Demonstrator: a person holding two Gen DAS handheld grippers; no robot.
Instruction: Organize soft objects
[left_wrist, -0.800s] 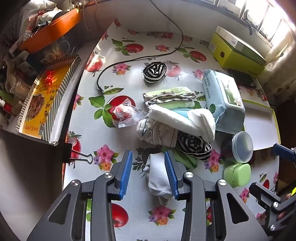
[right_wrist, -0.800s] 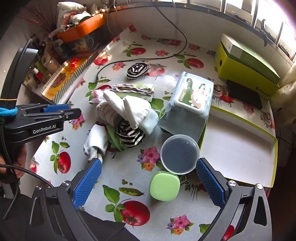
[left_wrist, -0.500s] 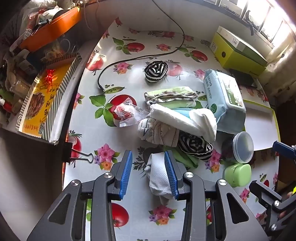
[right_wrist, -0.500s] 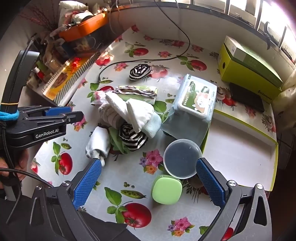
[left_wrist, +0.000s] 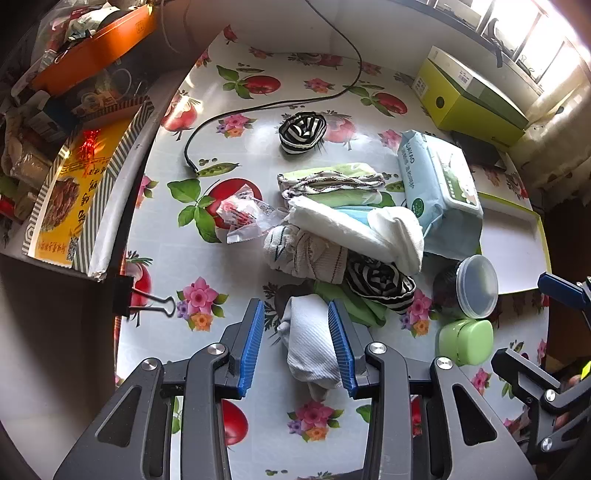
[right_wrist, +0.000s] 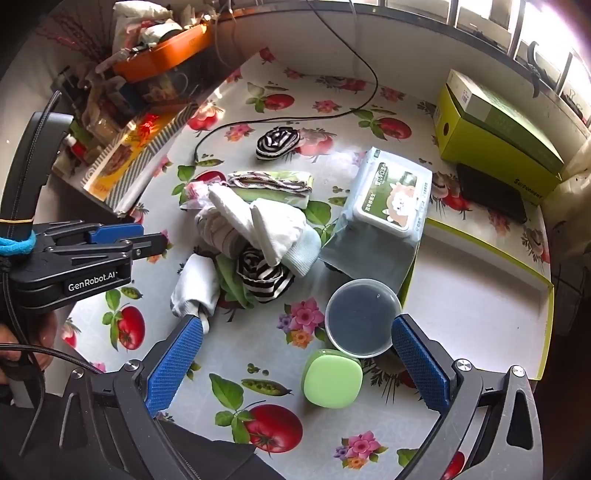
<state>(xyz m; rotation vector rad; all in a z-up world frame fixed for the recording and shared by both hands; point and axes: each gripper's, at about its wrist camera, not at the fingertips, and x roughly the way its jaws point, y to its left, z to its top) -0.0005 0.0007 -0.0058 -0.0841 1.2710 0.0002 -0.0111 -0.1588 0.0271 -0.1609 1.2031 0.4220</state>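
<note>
Fringing the table's left edge (left_wrist: 122, 206), clutter leaves bare cloth nearest. Left gripper (left_wrist: 297, 341) straddles the white sock (left_wrist: 310, 347), left pad clear; right gripper (right_wrist: 297, 367) gapes wide, empty.

White lettering "GenRobot.AI" runs along the black body of the left gripper (right_wrist: 147, 245), seen from the right wrist view. The wipes pack (right_wrist: 391, 199) carries a green label with Chinese characters too small to read. Print on the yellow box (right_wrist: 495, 144) is illegible.
</note>
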